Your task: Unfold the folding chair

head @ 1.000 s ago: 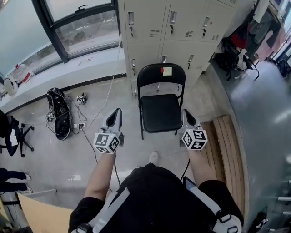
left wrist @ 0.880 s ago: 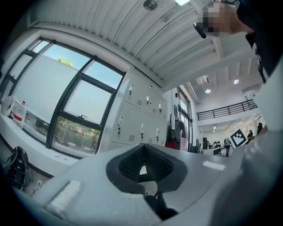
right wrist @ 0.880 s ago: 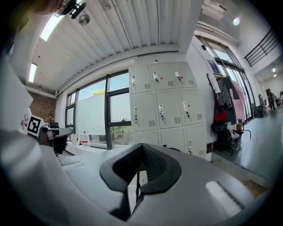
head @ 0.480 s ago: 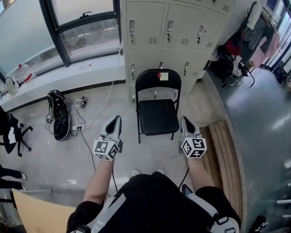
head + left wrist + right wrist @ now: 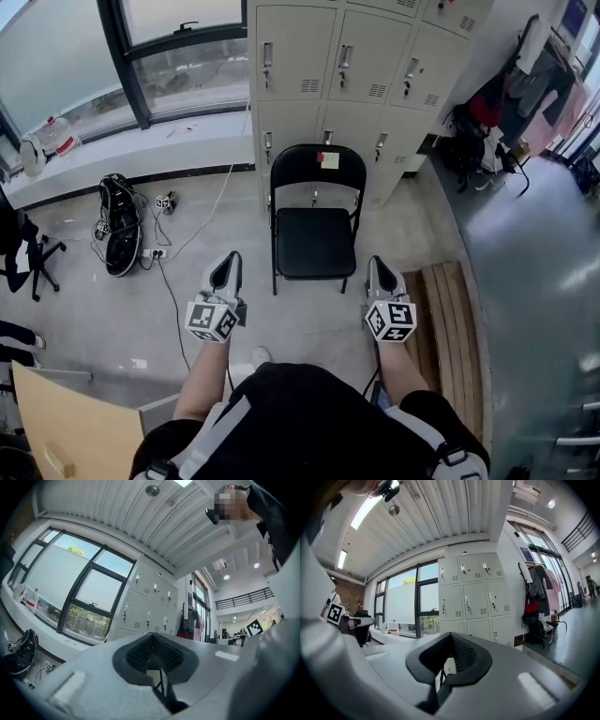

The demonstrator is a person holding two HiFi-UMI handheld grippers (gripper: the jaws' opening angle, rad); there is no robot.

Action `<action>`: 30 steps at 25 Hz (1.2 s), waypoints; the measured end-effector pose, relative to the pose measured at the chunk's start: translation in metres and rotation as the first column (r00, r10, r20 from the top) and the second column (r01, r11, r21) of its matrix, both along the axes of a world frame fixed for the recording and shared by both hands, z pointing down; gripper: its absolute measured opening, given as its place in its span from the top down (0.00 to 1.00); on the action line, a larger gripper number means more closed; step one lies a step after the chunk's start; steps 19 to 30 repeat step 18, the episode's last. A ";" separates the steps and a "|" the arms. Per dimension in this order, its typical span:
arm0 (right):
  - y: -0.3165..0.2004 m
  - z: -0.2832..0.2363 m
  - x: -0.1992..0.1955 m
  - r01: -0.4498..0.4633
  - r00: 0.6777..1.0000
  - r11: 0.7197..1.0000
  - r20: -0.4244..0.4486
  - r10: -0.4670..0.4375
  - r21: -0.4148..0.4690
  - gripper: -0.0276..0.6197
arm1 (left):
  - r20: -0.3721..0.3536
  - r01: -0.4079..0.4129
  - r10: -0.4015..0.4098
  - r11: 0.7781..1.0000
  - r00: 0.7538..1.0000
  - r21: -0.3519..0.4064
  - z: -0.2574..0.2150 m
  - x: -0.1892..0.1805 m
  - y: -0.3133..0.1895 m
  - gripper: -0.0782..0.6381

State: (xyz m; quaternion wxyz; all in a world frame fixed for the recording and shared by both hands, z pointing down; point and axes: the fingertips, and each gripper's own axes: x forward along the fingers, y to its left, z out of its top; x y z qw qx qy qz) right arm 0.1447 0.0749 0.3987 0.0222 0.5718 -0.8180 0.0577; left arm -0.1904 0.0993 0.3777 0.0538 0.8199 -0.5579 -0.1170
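A black folding chair [image 5: 315, 211] stands unfolded on the floor in front of the grey lockers [image 5: 347, 66], with a small tag on its backrest. My left gripper [image 5: 227, 267] hovers to the chair's front left, jaws shut and empty. To the chair's front right my right gripper [image 5: 378, 272] is likewise shut with nothing in it. Both are apart from the chair. In the left gripper view my left gripper [image 5: 152, 660] points at the lockers, and a thin strip of chair frame shows below its tip. My right gripper [image 5: 450, 656] shows closed pads in the right gripper view.
A black bag [image 5: 119, 225] with cables and a power strip lies on the floor at the left, below the window ledge [image 5: 122, 150]. A wooden bench [image 5: 455, 328] runs along the right. Clothes and bags hang at the far right [image 5: 492, 103]. A board [image 5: 70, 427] leans at lower left.
Both grippers and the person have drawn back from the chair, which now stands farther off. The jaws stay shut throughout.
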 end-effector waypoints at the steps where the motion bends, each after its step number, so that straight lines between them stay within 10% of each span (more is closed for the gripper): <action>1: 0.000 0.000 0.002 0.007 1.000 1.000 0.005 -0.007 0.001 0.95 | -0.004 0.004 -0.004 1.000 1.000 0.005 -0.002 0.004 0.002 0.89; 30: -0.028 0.002 -0.019 0.085 0.996 0.996 0.027 -0.086 0.004 0.95 | 0.020 0.023 -0.023 1.000 1.000 -0.004 -0.002 0.005 0.002 0.89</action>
